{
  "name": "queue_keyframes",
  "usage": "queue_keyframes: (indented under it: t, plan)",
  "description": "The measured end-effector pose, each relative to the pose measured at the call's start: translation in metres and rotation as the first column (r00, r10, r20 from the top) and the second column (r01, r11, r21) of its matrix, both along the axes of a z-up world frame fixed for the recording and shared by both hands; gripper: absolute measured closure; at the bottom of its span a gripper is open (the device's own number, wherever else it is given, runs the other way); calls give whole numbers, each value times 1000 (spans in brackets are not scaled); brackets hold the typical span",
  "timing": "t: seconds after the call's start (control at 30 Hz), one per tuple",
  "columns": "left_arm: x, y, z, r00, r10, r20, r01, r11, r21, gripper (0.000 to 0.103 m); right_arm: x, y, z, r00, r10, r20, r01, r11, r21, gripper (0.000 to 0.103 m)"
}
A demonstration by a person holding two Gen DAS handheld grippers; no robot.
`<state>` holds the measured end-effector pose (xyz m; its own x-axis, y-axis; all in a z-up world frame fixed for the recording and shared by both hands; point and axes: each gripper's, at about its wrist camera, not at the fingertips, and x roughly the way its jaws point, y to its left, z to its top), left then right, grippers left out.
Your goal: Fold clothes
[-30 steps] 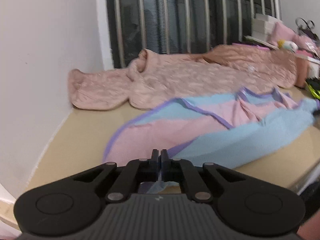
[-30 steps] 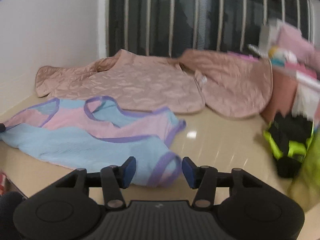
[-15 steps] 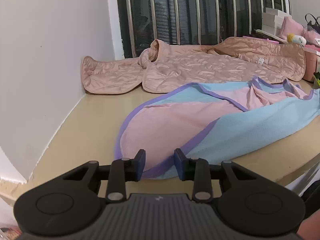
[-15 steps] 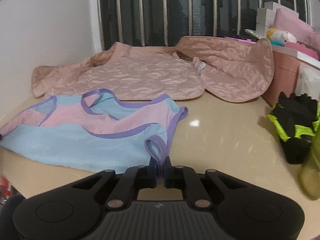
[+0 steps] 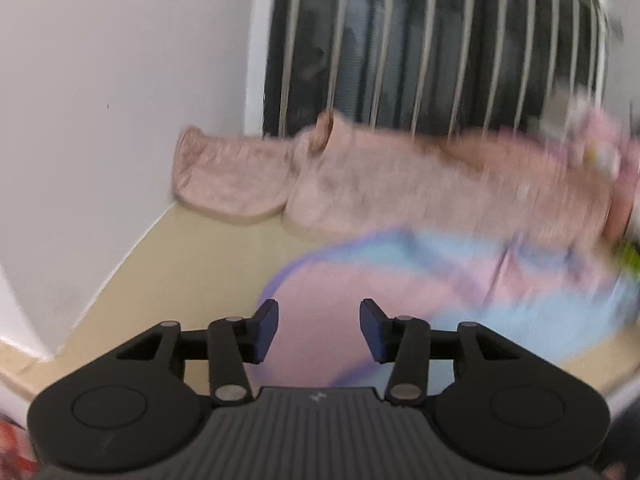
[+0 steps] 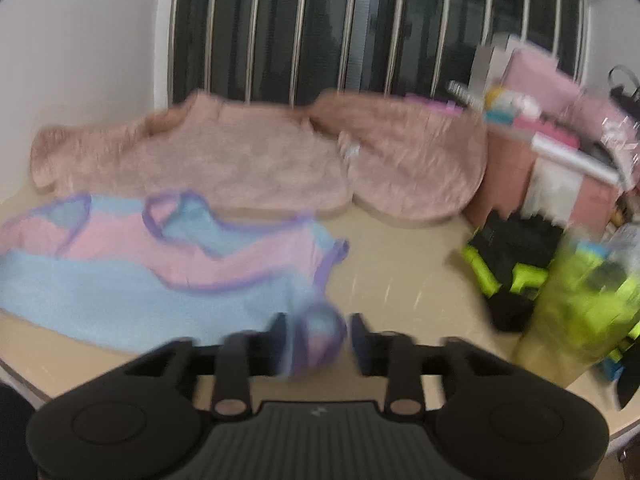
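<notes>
A light blue and pink sleeveless top with purple trim lies spread on the beige tabletop. My left gripper hovers over the top's pink hem end. Its jaws are opening and nothing is pinched between them. In the right wrist view my right gripper is at the top's other end. Its jaws are opening too, and a purple-edged strap loop sits loosely in the gap between them. Both views are blurred by motion.
A pink quilted blanket lies behind the top, against the barred window. A white wall closes the left side. At the right are a black and neon-green item, a green bottle and pink boxes.
The left gripper, shut on the hem a second ago, has let go, widened and risen. The right gripper closed on the strap loop half a second ago and has now opened again.
</notes>
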<state>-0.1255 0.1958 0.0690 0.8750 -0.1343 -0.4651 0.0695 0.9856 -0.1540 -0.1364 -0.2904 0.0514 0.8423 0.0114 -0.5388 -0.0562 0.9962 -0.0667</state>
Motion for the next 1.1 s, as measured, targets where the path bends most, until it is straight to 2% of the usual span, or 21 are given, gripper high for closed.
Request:
queue_keyframes:
  t: [0.07,0.1,0.13,0.2,0.33,0.37,0.47,0.5,0.53,0.6,0.7,0.8,0.93,1.07,1.1]
  plan:
    - [24,-8,11,1000,13,-7,-13,995,-102,46,-1,3,13,999,7,32,-7,1000,19,59]
    - [39,-15,14,1000,18,-16,-20,990,-137,33,1,5,17,999,11,46,-13,999,33,59]
    - [56,-27,9,999,26,-38,-31,990,-139,28,3,9,20,998,24,52,-27,999,48,59]
    - [93,-53,-7,995,20,-101,-33,991,-130,30,9,20,21,997,58,53,-62,996,68,59]
    - [158,-95,-28,976,13,-216,-58,978,-202,36,9,44,10,991,128,28,-129,990,57,59]
    - [168,-96,-34,968,44,-245,-100,970,-221,37,7,47,8,990,141,21,-142,988,57,59]
    - [193,-97,-50,942,103,-321,-200,938,-285,48,0,54,3,985,173,4,-173,984,51,59]
    - [199,-96,-55,935,108,-337,-219,925,-311,60,-1,54,2,984,176,3,-176,983,51,58]
    - [201,-94,-59,931,109,-348,-230,916,-329,79,0,52,2,984,176,1,-175,983,53,58]
    - [198,-91,-64,928,109,-355,-243,901,-359,101,4,48,3,985,171,-3,-171,983,63,58]
    - [193,-85,-69,934,100,-343,-243,882,-404,102,26,46,5,984,176,2,-175,975,135,58]
    - [185,-79,-64,945,98,-311,-235,865,-443,102,67,53,8,976,219,1,-211,941,263,58]
    - [172,-73,-60,953,82,-293,-222,847,-483,102,139,64,1,972,223,-76,-166,877,451,58]
    - [155,-65,-57,961,58,-269,-202,813,-546,102,192,86,-9,960,221,-173,-98,842,530,59]
    - [150,-63,-56,964,53,-261,-196,805,-560,102,200,92,-13,956,215,-201,-80,846,527,59]
